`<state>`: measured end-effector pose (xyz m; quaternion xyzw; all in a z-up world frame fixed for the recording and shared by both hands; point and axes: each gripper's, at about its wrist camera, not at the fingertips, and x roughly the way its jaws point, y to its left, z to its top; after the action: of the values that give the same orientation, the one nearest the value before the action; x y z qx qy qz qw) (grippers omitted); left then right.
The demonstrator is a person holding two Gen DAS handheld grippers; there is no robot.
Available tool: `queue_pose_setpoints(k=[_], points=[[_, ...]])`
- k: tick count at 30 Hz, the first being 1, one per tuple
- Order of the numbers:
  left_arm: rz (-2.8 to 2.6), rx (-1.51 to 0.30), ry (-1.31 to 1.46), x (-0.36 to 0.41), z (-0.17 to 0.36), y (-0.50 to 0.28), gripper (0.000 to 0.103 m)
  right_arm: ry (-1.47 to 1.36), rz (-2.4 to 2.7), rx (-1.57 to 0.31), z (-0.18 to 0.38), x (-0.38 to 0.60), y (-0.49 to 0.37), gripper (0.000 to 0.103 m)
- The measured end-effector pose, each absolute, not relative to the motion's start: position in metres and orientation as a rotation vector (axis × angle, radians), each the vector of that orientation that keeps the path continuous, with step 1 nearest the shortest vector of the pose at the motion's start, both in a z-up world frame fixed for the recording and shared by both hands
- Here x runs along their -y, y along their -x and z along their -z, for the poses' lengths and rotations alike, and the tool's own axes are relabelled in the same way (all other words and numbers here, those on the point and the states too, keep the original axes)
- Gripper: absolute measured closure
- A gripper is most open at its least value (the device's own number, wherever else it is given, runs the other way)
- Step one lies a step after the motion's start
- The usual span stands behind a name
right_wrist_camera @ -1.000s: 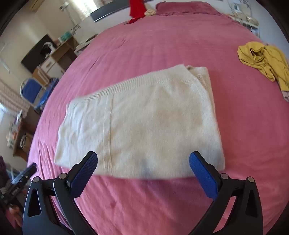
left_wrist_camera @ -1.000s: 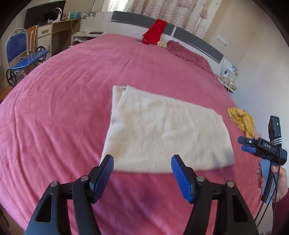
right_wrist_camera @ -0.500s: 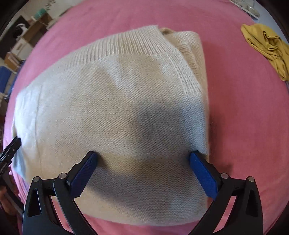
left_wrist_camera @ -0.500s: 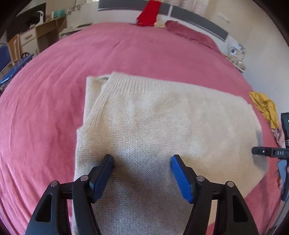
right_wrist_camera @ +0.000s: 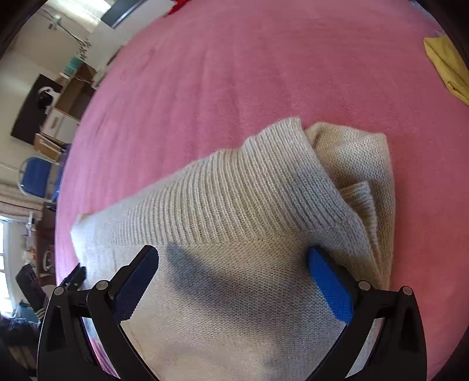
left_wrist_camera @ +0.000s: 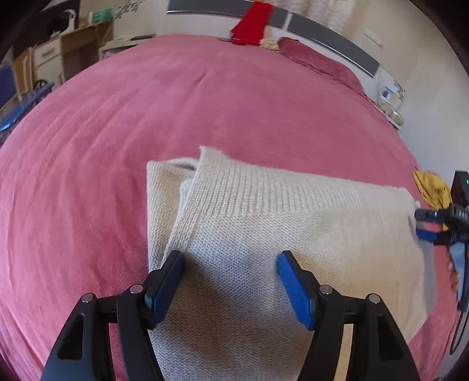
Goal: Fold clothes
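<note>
A cream knit sweater [left_wrist_camera: 293,234], folded into a rectangle, lies on the pink bed cover [left_wrist_camera: 146,117]. Its ribbed hem faces away from me, and a folded layer sticks out at the far left corner. My left gripper [left_wrist_camera: 228,263] hangs open close over the sweater's left part, with flat knit and nothing pinched between its blue pads [left_wrist_camera: 293,287]. My right gripper [right_wrist_camera: 233,258] is open just as wide over the sweater [right_wrist_camera: 249,205] near its right edge, where bunched layers show. In the left wrist view the right gripper [left_wrist_camera: 433,225] sits at the sweater's right edge.
A yellow garment [right_wrist_camera: 448,64] lies on the bed to the right of the sweater. A red garment [left_wrist_camera: 252,20] hangs on the headboard beside a pink pillow [left_wrist_camera: 316,61]. A blue chair [right_wrist_camera: 35,175] and a desk [left_wrist_camera: 73,49] stand past the bed's left side.
Both grippers have come forward and down from the bed's near side to just over the sweater, which now fills the lower half of each view. Both pairs of jaws stayed open.
</note>
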<state>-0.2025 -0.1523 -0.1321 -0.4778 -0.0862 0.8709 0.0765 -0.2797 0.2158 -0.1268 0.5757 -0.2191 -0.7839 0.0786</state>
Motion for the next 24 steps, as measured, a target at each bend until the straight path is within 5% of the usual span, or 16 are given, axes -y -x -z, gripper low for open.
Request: queue_pose_setpoints(k=[8, 12, 15, 24], points=[[-2.628, 0.499, 1.301, 0.168, 0.101, 0.21, 0.035, -1.563, 2.348, 0.504, 0.086, -0.186, 0.283, 0.0], [-2.571, 0.436, 1.565, 0.17, 0.148, 0.242, 0.035, -1.773, 2.367, 0.337, 0.118, -0.182, 0.304, 0.0], [-2.606, 0.381, 1.477, 0.166, 0.135, 0.232, 0.035, -1.771, 2.389, 0.234, 0.118, -0.177, 0.3, 0.0], [-2.642, 0.39, 1.311, 0.155, 0.114, 0.171, 0.035, -1.592, 2.284, 0.315, 0.087, -0.171, 0.221, 0.0]])
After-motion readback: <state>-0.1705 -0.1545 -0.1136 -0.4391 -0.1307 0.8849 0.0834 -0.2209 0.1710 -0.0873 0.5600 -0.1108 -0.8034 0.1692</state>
